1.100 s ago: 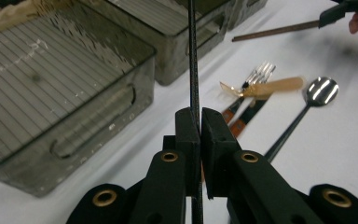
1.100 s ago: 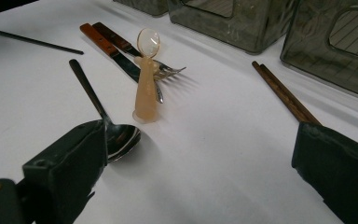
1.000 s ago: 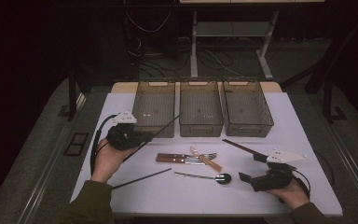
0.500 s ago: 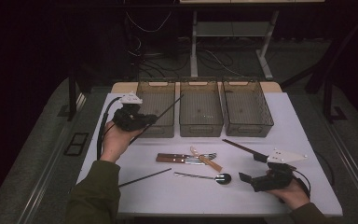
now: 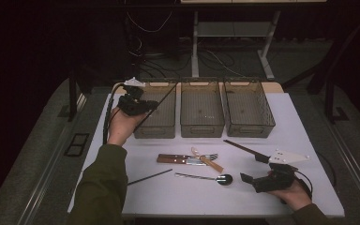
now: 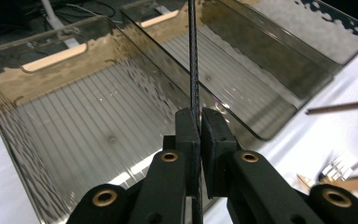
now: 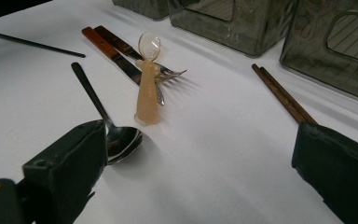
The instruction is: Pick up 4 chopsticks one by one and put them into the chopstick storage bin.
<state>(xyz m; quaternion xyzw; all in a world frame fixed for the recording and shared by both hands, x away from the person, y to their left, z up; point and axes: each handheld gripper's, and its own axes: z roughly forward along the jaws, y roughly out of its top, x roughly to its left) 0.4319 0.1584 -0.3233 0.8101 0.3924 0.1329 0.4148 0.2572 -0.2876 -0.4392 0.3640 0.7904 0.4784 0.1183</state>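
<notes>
My left gripper [image 5: 138,107] is shut on a thin black chopstick [image 5: 161,100], which slants up and to the right above the left bin [image 5: 154,132]. In the left gripper view the jaws [image 6: 200,116] pinch that chopstick [image 6: 193,65] over the left bin's ribbed floor [image 6: 88,121]. My right gripper [image 5: 254,168] rests at the table's front right, open with nothing between its jaws [image 7: 205,154]. A second black chopstick [image 5: 147,177] lies on the white table near the left forearm.
Three smoky plastic bins stand in a row at the back, with the middle bin [image 5: 201,126] and right bin [image 5: 248,129]. Mid-table lie wooden-handled knives [image 5: 173,159], a fork [image 7: 170,74], an amber plastic spoon [image 7: 148,93], a metal spoon [image 5: 208,177] and brown chopsticks [image 5: 241,147].
The left hand has carried the black chopstick away from the person and upward, from beside the left bin to above it. The right hand has stayed put.
</notes>
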